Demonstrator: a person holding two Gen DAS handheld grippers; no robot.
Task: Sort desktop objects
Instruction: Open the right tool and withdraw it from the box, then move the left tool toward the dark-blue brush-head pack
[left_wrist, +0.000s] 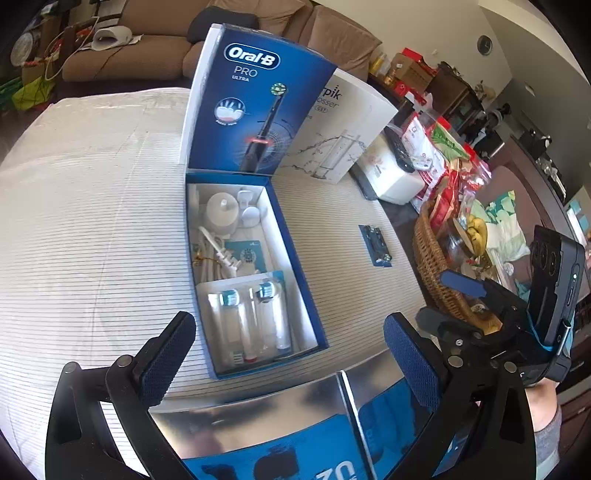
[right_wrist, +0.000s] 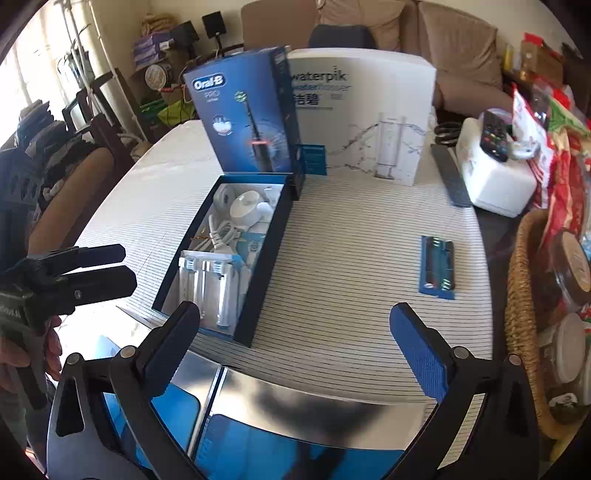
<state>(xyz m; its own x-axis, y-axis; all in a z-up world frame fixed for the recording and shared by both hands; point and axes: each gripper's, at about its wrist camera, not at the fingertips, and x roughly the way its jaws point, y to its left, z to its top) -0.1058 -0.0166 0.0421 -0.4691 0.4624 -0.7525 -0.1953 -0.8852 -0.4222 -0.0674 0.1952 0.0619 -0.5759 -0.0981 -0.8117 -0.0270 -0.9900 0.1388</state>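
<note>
From your left wrist camera, your left gripper (left_wrist: 290, 354) stands spread wide with nothing between its pads, hovering above a shiny silver-and-blue box lid (left_wrist: 295, 413), and the open blue Oral-B toothbrush box (left_wrist: 255, 273) with its white brush heads lies just ahead between the fingers on the striped white tablecloth (left_wrist: 92, 240). From your right wrist camera, your right gripper (right_wrist: 295, 350) is likewise wide open and empty over the same lid (right_wrist: 295, 417), the open box (right_wrist: 229, 258) sitting ahead to its left and a small blue battery pack (right_wrist: 437, 267) ahead to its right.
</note>
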